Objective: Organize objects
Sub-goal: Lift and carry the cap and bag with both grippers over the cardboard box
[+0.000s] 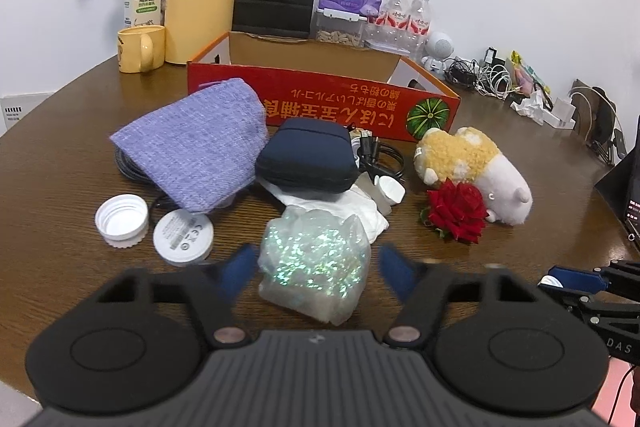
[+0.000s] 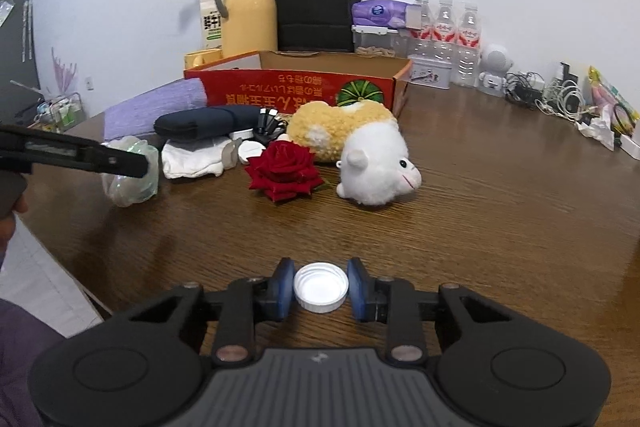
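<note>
Two grippers are working near the table's (image 2: 480, 207) front edge: right gripper (image 2: 320, 287) pinching a white cap (image 2: 320, 287); left gripper (image 1: 314, 267) spread around a glittery bag (image 1: 316, 267).

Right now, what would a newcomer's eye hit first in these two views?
Probably the red cardboard box with upside-down print, standing open at mid-table, and the red rose lying beside the white-and-yellow plush sheep in front of it. Nearer, the left gripper straddles a glittery plastic bag, and the right gripper brackets a white bottle cap.
</note>
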`<state>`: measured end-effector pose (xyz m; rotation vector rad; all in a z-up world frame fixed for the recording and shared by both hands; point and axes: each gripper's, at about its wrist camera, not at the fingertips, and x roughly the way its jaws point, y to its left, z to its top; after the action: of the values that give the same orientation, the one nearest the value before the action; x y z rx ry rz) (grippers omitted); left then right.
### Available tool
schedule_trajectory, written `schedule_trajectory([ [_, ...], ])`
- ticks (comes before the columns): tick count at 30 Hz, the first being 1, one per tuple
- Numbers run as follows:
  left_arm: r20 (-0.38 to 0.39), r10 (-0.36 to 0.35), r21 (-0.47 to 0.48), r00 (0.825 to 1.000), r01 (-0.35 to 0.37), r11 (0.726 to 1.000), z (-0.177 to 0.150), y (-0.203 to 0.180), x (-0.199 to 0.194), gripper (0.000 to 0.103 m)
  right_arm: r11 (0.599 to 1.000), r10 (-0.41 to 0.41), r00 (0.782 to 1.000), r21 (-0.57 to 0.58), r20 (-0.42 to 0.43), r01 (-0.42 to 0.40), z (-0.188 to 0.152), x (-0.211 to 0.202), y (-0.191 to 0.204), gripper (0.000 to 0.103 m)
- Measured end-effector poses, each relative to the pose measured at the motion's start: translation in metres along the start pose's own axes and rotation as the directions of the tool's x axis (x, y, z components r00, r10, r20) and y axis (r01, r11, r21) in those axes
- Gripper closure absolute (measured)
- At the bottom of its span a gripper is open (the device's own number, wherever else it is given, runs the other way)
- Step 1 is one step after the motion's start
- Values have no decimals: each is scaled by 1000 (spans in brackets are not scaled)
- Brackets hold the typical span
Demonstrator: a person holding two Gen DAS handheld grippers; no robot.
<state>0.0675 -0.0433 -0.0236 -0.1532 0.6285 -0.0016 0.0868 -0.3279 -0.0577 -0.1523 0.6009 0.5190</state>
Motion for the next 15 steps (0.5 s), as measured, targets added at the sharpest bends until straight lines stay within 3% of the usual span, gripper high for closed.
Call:
schedule_trajectory([
  [2, 2, -10, -10, 1000, 10, 1000, 0, 1, 1, 57, 1000, 12, 1000, -12, -3, -12, 2, 1, -1, 76],
  [15, 98, -30, 26, 995, 27, 999, 21, 11, -21, 61, 994, 62, 996, -94, 58, -57, 48, 12, 11, 76],
])
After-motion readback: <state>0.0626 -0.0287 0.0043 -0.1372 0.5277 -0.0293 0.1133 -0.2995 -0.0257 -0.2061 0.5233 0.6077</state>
